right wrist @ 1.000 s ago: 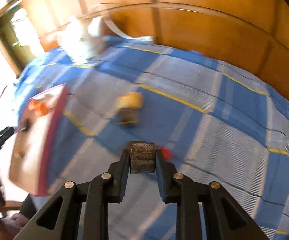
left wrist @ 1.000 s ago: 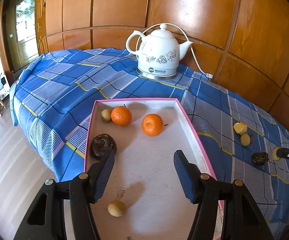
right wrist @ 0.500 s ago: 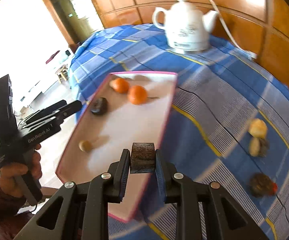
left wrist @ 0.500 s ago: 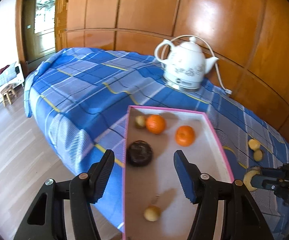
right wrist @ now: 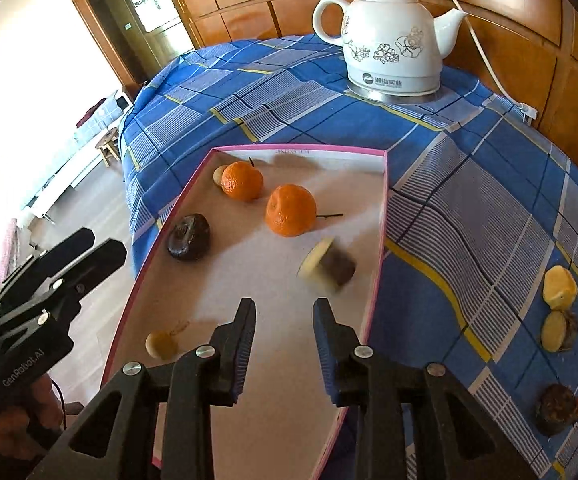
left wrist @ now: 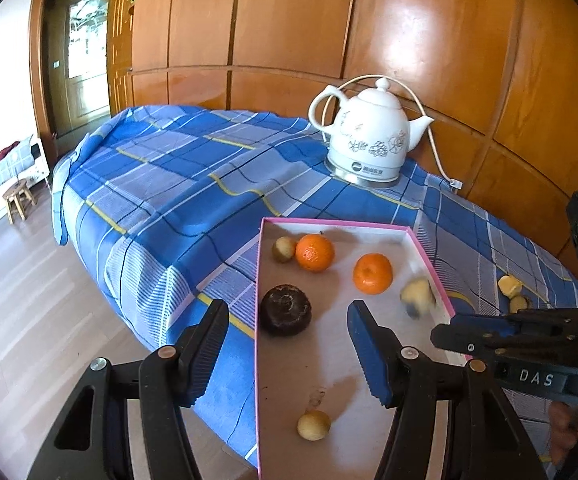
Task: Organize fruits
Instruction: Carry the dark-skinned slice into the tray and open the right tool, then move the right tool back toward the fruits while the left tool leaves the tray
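A pink-rimmed tray (right wrist: 383, 216) lies on the blue checked cloth and holds two oranges (right wrist: 290, 210) (right wrist: 242, 181), a dark round fruit (right wrist: 189, 236), two small yellowish fruits (right wrist: 162, 344) and a blurred cut brown piece (right wrist: 327, 265) near its right wall. My right gripper (right wrist: 285, 322) is open and empty just behind that piece. My left gripper (left wrist: 285, 332) is open and empty over the tray's left rim (left wrist: 257, 280), near the dark fruit (left wrist: 285, 310). The cut piece (left wrist: 417, 298) also shows blurred in the left wrist view.
A white electric kettle (right wrist: 389, 40) with a cord stands at the back of the table. Three fruit pieces (right wrist: 559, 286) (right wrist: 559, 332) (right wrist: 557, 408) lie on the cloth to the right of the tray. The table edge drops to a wooden floor (left wrist: 29, 320) on the left.
My right gripper has opened and the cut brown piece has dropped into the tray, still moving. My left gripper has shifted left and back, staying open.
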Tool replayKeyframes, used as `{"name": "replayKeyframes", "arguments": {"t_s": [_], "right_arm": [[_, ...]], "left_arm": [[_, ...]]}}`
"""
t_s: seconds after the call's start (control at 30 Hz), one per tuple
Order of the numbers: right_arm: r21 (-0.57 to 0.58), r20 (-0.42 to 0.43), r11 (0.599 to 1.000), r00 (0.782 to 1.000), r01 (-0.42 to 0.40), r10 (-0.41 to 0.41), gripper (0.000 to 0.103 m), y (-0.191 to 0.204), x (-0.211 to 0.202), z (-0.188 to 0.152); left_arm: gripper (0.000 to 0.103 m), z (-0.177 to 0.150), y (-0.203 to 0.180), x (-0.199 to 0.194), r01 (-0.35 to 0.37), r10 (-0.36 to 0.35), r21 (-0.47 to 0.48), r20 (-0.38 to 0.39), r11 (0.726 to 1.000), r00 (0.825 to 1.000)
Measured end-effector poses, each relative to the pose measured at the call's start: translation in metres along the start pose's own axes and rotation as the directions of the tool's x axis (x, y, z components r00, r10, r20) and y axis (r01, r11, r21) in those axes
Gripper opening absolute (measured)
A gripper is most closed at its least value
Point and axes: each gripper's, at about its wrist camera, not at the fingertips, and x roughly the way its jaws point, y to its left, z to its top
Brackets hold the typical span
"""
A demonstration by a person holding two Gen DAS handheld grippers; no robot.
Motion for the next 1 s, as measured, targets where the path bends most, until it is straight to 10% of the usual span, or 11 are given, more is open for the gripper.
{"name": "replayKeyframes", "arguments": {"t_s": [1.0], "right_arm": [[0.048, 0.061, 0.997, 0.997, 0.053, -0.055, 0.030, -0.036, -0.054, -0.043]], "left_arm": [[0.062, -0.002, -0.046, -0.022, 0.025, -0.033, 0.142, 0.052, 0.990, 0.998]]}}
